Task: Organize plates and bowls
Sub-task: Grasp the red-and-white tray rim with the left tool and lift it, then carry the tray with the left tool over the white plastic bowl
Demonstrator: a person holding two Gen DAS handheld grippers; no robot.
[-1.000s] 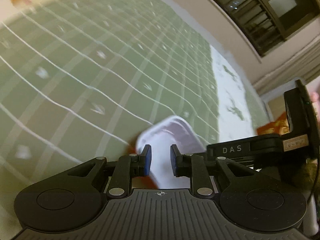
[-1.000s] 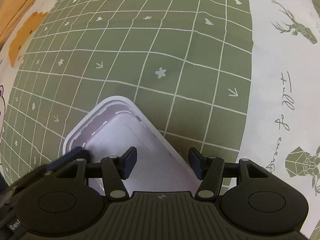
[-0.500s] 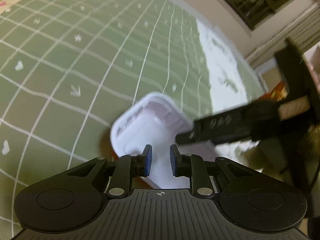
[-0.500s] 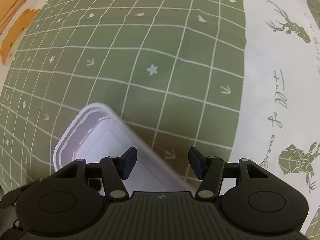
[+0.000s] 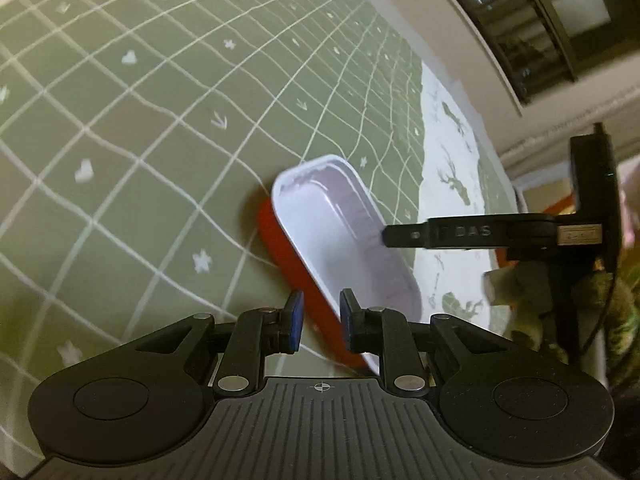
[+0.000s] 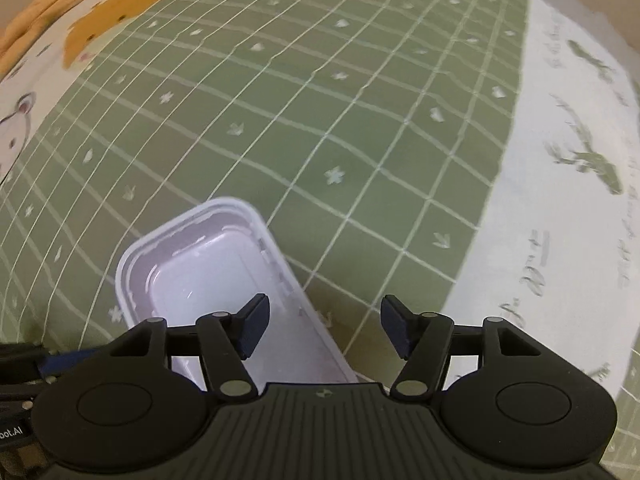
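- Dish (image 5: 340, 236): a rectangular tray-like plate with a white inside and a red underside, tilted with one long rim raised. The tilt exposes that rim as an edge thin enough for fingers to pinch. In the right wrist view the same dish (image 6: 224, 280) shows its white inside, with the far end low over the cloth.
- Left gripper (image 5: 320, 316): fingers narrowed to a small gap that straddles the near long rim of the dish, red underside on one side and white inside on the other. Judged a pinch grip that carries the dish; actual pad contact is not resolvable at this blur.
- Right gripper (image 6: 322, 330): fingers spread wide and holding nothing. The left finger (image 6: 252, 330) hangs over the white inside, the right finger over the cloth, so the right long rim lies between them. Judged a ready stance for steadying the dish. In the left wrist view one finger of this gripper (image 5: 468, 234) reaches over the far rim; touching or apart cannot be told.
- Cloth (image 6: 360, 120): green with a white grid, covering the surface under the dish; whether a desk or a bed lies beneath cannot be told.
- Judgement: a one-rim grip lets the dish swing, which could be why the second gripper stays close.
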